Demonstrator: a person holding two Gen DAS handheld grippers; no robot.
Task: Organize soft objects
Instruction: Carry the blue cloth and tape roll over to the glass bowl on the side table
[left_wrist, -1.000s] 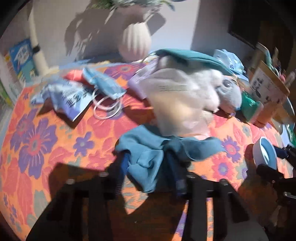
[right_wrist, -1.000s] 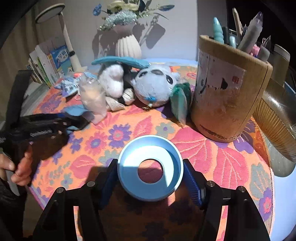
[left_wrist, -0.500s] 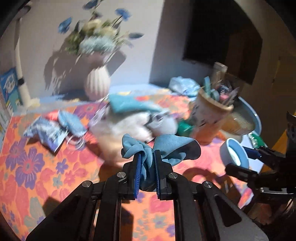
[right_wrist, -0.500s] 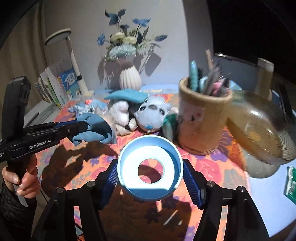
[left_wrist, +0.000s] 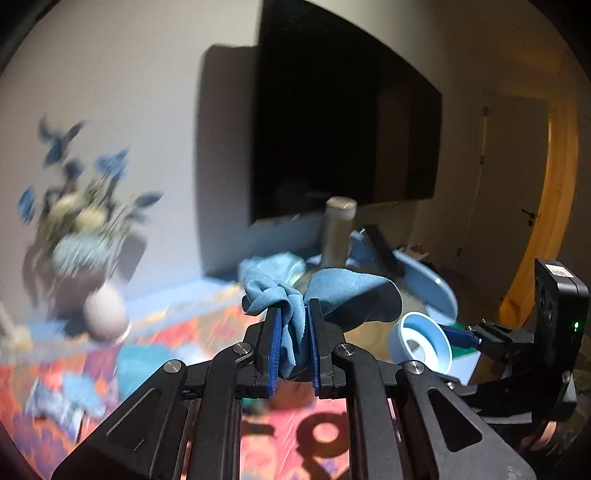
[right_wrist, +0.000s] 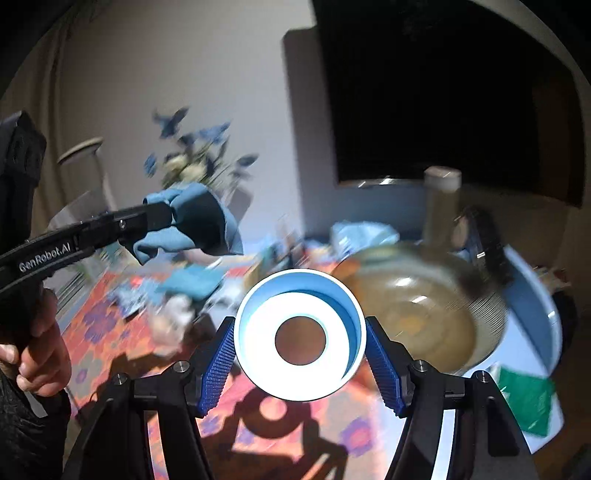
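My left gripper (left_wrist: 293, 315) is shut on a bunched blue cloth (left_wrist: 332, 291), lifted well above the flowered tablecloth (left_wrist: 177, 328). The right wrist view shows the same cloth (right_wrist: 195, 225) hanging from that gripper (right_wrist: 162, 218) at the upper left. My right gripper (right_wrist: 300, 336) is shut on a light blue and white ring (right_wrist: 300, 334), which faces the camera and hangs above the table. In the left wrist view that ring (left_wrist: 424, 343) is held at the right, just right of the cloth.
On the blurred table stand a white vase of blue flowers (left_wrist: 105, 314), a glass bowl (right_wrist: 413, 310), a tall bottle (right_wrist: 441, 206) and a pale blue tray (right_wrist: 532, 302). Soft toys and small packets (right_wrist: 173, 291) lie on the cloth. A dark screen (left_wrist: 340, 140) hangs behind. A hand (right_wrist: 40, 354) grips the left handle.
The left gripper shut on the blue cloth and lifted it off the table, swinging right. The right gripper rose with the ring still in it. Both views now look higher, toward the wall.
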